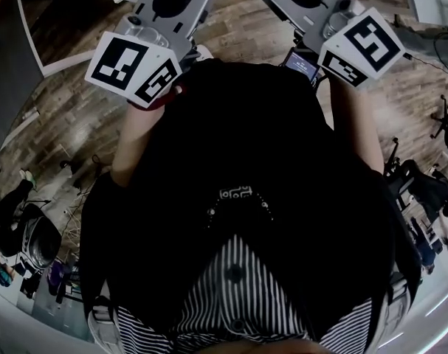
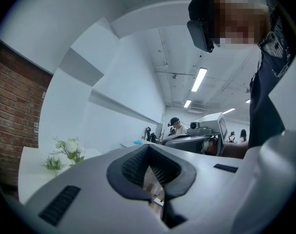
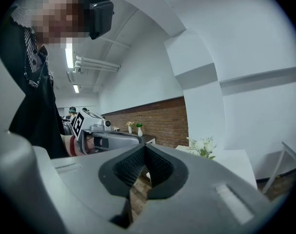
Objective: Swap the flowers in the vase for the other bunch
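White flowers with green leaves (image 2: pixel 69 147) stand on a white table (image 2: pixel 30 172) at the lower left of the left gripper view. A smaller bunch (image 2: pixel 54 163) stands beside them. In the right gripper view the same flowers (image 3: pixel 204 147) rise over that table (image 3: pixel 243 165). The distance is too great to make out a vase. My left gripper (image 2: pixel 150 172) is shut with nothing in it, held level. My right gripper (image 3: pixel 144 167) is shut and empty too. Each shows in the other's view: right gripper (image 2: pixel 196 139), left gripper (image 3: pixel 106 136). Both marker cubes (image 1: pixel 131 61) (image 1: pixel 364 46) are held out in front of the person's body.
The floor is wood plank (image 1: pixel 76 116). A white framed panel (image 1: pixel 43 28) stands at the upper left and office chairs (image 1: pixel 430 190) at the right. A brick wall (image 3: pixel 157 121) carries a shelf with two small vases (image 3: pixel 134 128). People (image 2: pixel 176 126) stand far back.
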{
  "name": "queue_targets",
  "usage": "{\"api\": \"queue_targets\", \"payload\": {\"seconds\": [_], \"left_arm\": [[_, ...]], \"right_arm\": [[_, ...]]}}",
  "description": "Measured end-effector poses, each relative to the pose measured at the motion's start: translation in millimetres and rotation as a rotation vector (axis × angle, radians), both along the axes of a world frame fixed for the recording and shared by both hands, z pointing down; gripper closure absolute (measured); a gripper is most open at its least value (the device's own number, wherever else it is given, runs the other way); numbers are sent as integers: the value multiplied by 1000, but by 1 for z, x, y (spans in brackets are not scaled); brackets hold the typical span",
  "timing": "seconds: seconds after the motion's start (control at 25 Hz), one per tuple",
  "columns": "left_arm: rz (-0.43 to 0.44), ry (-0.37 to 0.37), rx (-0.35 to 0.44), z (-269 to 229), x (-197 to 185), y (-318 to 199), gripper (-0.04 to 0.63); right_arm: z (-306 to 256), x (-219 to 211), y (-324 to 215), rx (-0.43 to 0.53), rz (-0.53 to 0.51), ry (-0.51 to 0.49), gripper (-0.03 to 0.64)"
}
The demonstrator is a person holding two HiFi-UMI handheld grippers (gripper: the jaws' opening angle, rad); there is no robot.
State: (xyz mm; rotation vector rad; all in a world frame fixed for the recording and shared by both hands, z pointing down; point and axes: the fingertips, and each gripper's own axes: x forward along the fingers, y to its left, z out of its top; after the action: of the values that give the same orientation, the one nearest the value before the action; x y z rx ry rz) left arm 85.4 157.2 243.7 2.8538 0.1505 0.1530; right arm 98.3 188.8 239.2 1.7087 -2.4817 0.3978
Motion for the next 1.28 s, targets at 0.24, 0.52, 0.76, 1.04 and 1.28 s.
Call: {"api": "queue_targets", "payload": {"seconds": [0.24, 0.52, 0.76, 1.04, 1.28], "left_arm": [[-7, 13, -5, 2, -10, -37, 589], [-43, 39, -1, 4, -26, -84, 590], [-68, 30, -8, 11, -45, -107, 589], [-112, 24, 11, 6, -54, -122, 590], [-128, 31, -23, 12, -59, -131, 589]], "right_arm": [[0, -8, -39, 0, -6, 9, 614], [3, -21, -85, -9, -28, 25, 614], [2, -34, -113, -9, -61, 28, 614], [1, -44, -130, -18, -103, 49, 614], [6, -48, -133, -33, -88, 73, 614]]}}
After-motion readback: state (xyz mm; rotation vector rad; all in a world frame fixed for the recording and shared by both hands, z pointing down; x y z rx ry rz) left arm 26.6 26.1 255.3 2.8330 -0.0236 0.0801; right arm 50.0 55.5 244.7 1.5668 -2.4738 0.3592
